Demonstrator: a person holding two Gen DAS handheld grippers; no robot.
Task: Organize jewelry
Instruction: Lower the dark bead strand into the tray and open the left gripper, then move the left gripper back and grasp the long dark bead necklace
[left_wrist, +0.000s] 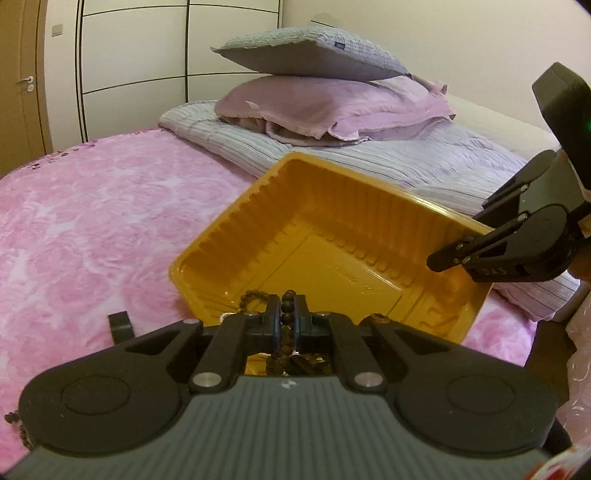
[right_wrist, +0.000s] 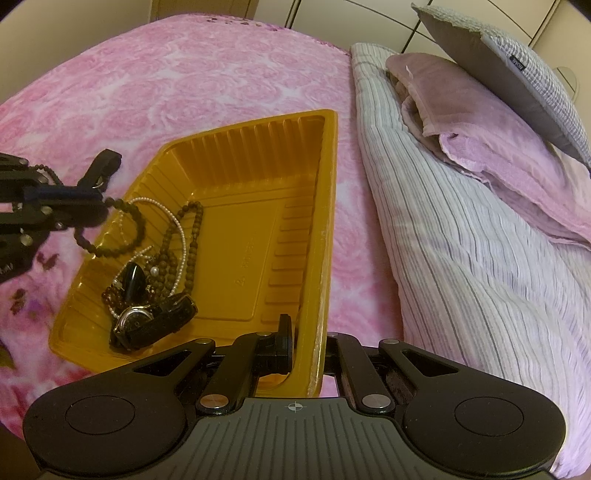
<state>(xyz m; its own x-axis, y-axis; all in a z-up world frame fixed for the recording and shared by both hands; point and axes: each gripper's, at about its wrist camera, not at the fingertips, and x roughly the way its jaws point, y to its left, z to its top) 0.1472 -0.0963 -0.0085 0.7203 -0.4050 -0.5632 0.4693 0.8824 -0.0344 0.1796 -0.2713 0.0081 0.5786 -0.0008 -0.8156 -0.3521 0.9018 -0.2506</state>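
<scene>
Left gripper (left_wrist: 289, 314) low centre, pinching dark bead bracelet (right_wrist: 122, 229) over yellow tray's (right_wrist: 258, 229) near edge. Right gripper (right_wrist: 308, 332) bottom centre, clamped on tray rim. Watch (right_wrist: 147, 321), pearl strand (right_wrist: 177, 221) inside tray, lower left. Tray on pink bed (right_wrist: 184, 74).

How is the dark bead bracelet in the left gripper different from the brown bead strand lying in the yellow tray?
The dark bead bracelet hangs pinched in the left gripper over the yellow tray's rim; the brown bead strand lies loose on the tray floor. The bracelet's beads look nearly black and larger, the strand's brown and smaller. The bracelet forms a short loop; the strand runs longer, tangled with a pearl string. Both are strung round beads.
</scene>
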